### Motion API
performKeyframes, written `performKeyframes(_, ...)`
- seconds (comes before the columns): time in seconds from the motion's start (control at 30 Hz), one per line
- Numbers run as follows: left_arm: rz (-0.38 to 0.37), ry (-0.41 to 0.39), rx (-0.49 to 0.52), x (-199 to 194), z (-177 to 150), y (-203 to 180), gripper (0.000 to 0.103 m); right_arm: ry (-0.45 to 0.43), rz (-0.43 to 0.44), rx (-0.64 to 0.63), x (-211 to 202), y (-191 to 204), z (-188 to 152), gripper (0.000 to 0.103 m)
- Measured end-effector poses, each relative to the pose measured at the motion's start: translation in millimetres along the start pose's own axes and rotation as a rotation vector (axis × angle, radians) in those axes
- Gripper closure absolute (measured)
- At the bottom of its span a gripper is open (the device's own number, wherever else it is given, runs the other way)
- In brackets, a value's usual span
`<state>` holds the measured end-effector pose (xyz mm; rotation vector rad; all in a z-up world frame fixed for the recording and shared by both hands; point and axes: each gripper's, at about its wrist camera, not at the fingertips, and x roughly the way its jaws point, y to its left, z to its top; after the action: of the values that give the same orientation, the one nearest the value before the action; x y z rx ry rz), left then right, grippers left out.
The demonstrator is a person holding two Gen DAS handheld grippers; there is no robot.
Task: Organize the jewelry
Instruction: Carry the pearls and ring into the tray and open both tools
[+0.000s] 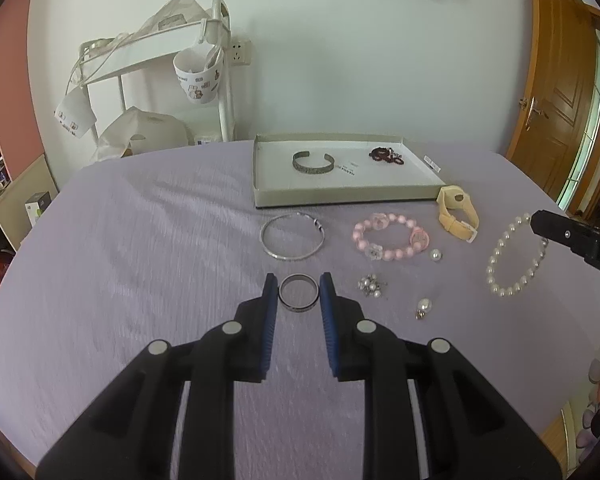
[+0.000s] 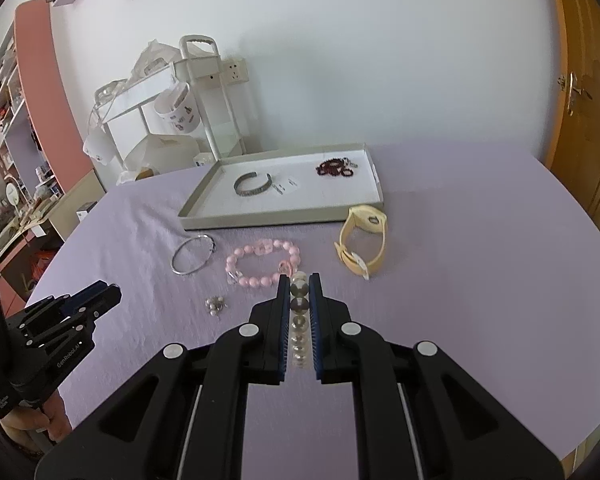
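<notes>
The left gripper (image 1: 299,287) has its fingers apart, one on each side of a dark ring (image 1: 299,292) lying on the lilac tablecloth (image 1: 140,240), low in the centre of the left view. The right gripper (image 2: 300,286) has its fingers closed on the pearl bracelet (image 2: 299,320), whose beads run in a line between the pads. In the upper middle, a shallow white tray (image 1: 340,196) holds a silver cuff (image 1: 313,162) and dark red beads (image 1: 386,155). Near the tray's front lie a thin silver bangle (image 1: 292,236), a pink bead bracelet (image 1: 392,237) and a yellow watch (image 1: 458,214).
</notes>
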<state>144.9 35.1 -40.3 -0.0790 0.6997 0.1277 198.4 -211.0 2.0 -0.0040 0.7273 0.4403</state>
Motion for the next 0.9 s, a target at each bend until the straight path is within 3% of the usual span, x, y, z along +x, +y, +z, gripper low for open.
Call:
performKeyframes(0.27, -0.004, -0.033, -0.013, 2, 24, 1, 0.081, -0.039, -0.009, -0.017, 0, 2, 28, 0.093)
performKeyframes(0.53, -0.004, -0.070, -0.011, 18, 62, -1, 0.081, -0.069, -0.044, -0.043, 28, 1, 81, 0.093)
performKeyframes(0.7, -0.014, -0.080, -0.010, 42, 91, 0, 0.081, -0.054, -0.052, -0.046, 74, 0, 117, 0.093)
performKeyframes(0.9, -0.025, -0.080, 0.001, 87, 124, 1, 0.081, 0.008, -0.045, -0.041, 146, -5, 136, 0.093)
